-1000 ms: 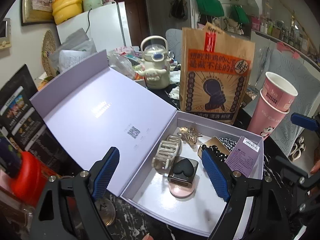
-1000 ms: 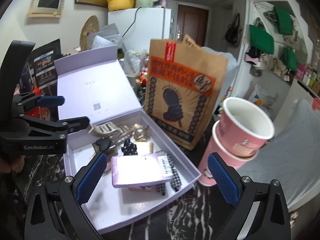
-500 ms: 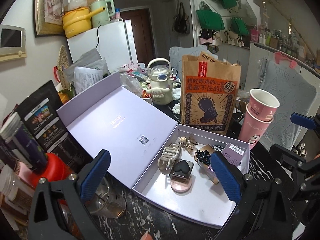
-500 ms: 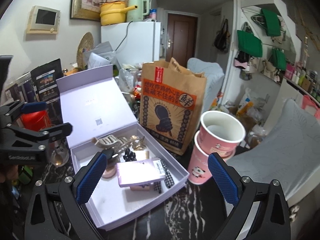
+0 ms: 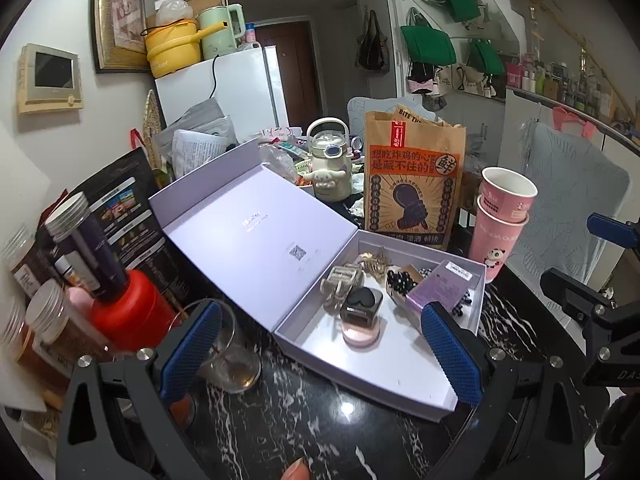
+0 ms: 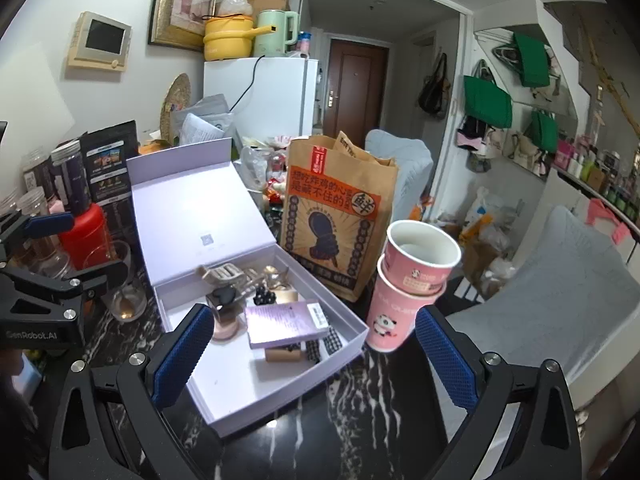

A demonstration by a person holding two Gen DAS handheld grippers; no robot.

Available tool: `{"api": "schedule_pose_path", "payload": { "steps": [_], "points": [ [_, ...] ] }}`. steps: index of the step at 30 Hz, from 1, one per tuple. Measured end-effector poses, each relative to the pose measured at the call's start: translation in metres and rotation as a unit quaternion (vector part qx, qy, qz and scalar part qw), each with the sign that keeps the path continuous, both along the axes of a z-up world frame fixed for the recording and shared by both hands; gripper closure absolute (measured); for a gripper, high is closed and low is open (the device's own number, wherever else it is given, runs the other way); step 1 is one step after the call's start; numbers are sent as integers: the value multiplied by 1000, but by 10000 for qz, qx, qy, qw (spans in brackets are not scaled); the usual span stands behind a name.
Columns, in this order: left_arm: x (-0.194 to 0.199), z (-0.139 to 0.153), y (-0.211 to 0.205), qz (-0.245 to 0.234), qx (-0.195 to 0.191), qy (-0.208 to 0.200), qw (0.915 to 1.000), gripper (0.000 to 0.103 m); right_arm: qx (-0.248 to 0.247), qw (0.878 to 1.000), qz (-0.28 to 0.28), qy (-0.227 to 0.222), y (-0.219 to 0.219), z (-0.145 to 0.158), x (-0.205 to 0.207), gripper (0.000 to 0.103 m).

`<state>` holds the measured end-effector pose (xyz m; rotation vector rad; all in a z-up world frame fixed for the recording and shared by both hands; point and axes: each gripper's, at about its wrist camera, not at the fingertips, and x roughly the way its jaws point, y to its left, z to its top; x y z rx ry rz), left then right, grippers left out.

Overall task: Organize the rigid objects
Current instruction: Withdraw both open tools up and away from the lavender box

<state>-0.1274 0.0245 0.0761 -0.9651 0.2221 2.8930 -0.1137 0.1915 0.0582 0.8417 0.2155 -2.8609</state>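
Observation:
An open lilac gift box (image 5: 384,364) (image 6: 236,380) lies on the black marble table, lid propped back. Inside it are a beige hair claw (image 5: 340,280) (image 6: 222,274), a black heart-topped bottle on a pink base (image 5: 360,312) (image 6: 222,308), a gold clip (image 5: 374,260), a black bead piece (image 5: 396,280) and a small purple box (image 5: 438,290) (image 6: 284,322). My left gripper (image 5: 318,356) is open and empty, held above and in front of the box. My right gripper (image 6: 308,354) is open and empty, above the box's near right corner.
Stacked pink paper cups (image 5: 500,224) (image 6: 412,280) stand right of the box. A brown paper bag (image 5: 412,188) (image 6: 340,224) stands behind it. A glass (image 5: 230,352) (image 6: 126,292), a red jar (image 5: 124,312) and several jars crowd the left. A cream kettle (image 5: 330,168) is at the back.
Both grippers have pulled back and up from the box, so it looks smaller and more of the table and room shows. Both stay open and empty.

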Motion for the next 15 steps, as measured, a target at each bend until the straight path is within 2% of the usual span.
{"api": "schedule_pose_path", "payload": {
  "steps": [15],
  "points": [
    [46,-13,-13,248,267,-104,9993,1,-166,9995,-260,-79,-5,-9,53,1]
  ]
}}
